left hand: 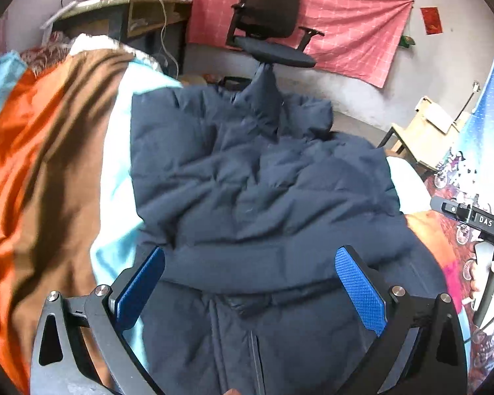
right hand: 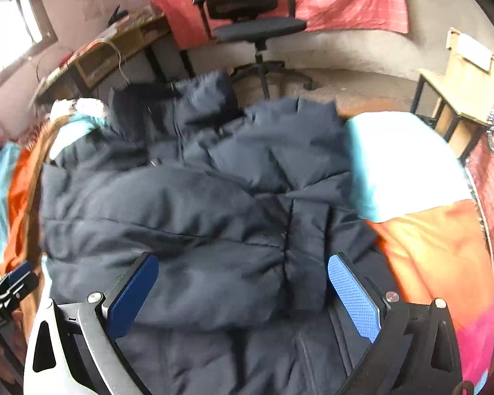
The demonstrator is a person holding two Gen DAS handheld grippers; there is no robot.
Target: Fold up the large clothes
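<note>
A large dark navy puffer jacket (left hand: 253, 177) lies spread on a bed, its sleeves folded in across the body; it also shows in the right wrist view (right hand: 187, 204). My left gripper (left hand: 250, 283) hovers open just above the jacket's near part, its blue pads (left hand: 360, 291) wide apart and empty. My right gripper (right hand: 243, 293) is also open and empty over the near part of the jacket, blue pads (right hand: 354, 298) wide apart. The right gripper's body shows at the right edge of the left wrist view (left hand: 477, 220).
The bed cover (left hand: 49, 164) is striped orange, brown and pale blue. A black office chair (left hand: 270, 23) stands beyond the bed before a pink wall cloth (left hand: 345, 16). A cluttered desk (left hand: 125, 13) is at back left, a wooden stool (left hand: 421, 131) at right.
</note>
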